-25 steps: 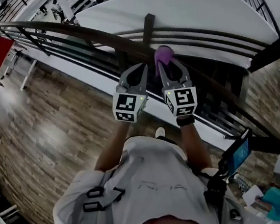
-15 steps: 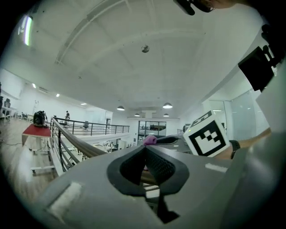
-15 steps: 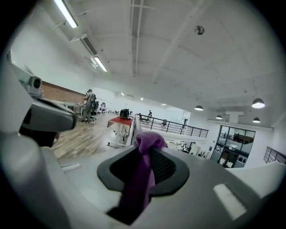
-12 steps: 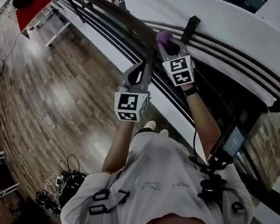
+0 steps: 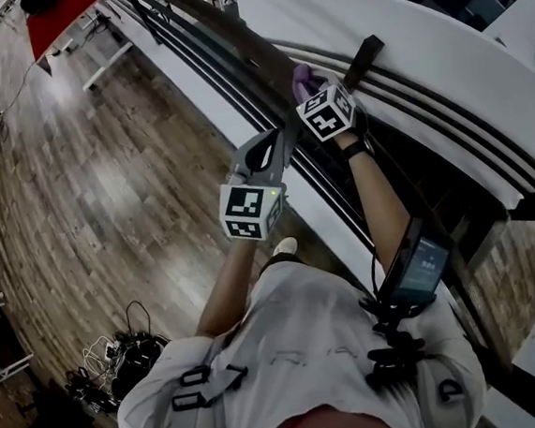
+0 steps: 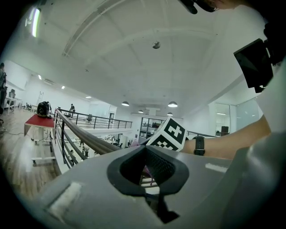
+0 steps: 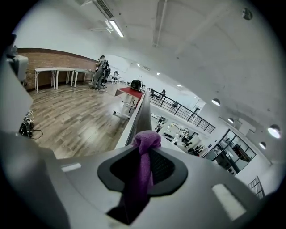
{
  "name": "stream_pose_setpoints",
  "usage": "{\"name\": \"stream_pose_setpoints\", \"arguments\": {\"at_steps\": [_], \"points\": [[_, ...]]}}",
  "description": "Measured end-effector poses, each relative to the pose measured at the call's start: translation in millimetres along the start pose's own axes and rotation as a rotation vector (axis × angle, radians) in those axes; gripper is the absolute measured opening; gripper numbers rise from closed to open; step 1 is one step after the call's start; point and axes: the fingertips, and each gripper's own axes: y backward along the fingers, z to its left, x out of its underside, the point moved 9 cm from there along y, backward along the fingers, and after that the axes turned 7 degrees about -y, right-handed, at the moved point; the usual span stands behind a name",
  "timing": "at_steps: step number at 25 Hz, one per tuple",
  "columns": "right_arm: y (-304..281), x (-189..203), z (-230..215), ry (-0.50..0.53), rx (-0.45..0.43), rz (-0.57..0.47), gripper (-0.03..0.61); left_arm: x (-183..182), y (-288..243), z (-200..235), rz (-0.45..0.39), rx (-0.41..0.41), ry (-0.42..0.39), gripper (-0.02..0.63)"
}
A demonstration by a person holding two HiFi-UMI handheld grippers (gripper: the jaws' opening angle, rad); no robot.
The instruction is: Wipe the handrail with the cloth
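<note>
The dark handrail [image 5: 236, 34] runs from the upper left down to the right on top of a barred railing. My right gripper [image 5: 306, 90] is shut on a purple cloth [image 5: 301, 79], and the cloth's bunched end rests on the rail. In the right gripper view the purple cloth [image 7: 143, 176] hangs between the jaws of the right gripper [image 7: 144, 150], with the handrail [image 7: 143, 114] stretching straight ahead. My left gripper [image 5: 279, 139] hovers beside the rail just behind the right one, shut and holding nothing. From the left gripper [image 6: 145, 150] I see the handrail [image 6: 82, 136] and the right gripper's marker cube.
A wooden floor [image 5: 105, 186] lies left of the railing, with a red table [image 5: 58, 14] far off and cables [image 5: 121, 354] near my feet. Beyond the rail is a white curved ledge [image 5: 402, 45]. A tablet [image 5: 418, 264] hangs at my waist.
My view swung, so the rail now runs diagonally. The right gripper with the cloth has shifted slightly up along the rail and rolled. The left gripper stays about where it was.
</note>
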Motion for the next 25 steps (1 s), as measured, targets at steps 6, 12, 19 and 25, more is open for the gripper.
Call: {"name": "stream_pose_setpoints", "arguments": {"at_steps": [6, 12, 19, 25], "points": [[8, 10, -5, -0.085, -0.02, -0.001, 0.055, 0, -6, -16, 0.006, 0.033, -0.002, 0.001], [25, 23, -11, -0.074, -0.023, 0.022, 0.054, 2, -10, -37, 0.016, 0.038, -0.007, 0.0], [56, 53, -13, -0.107, -0.031, 0.031, 0.054, 4, -16, -62, 0.017, 0.058, -0.03, 0.0], [83, 74, -12, -0.129, -0.005, 0.024, 0.054, 5, -19, -87, 0.024, 0.097, -0.037, 0.0]]}}
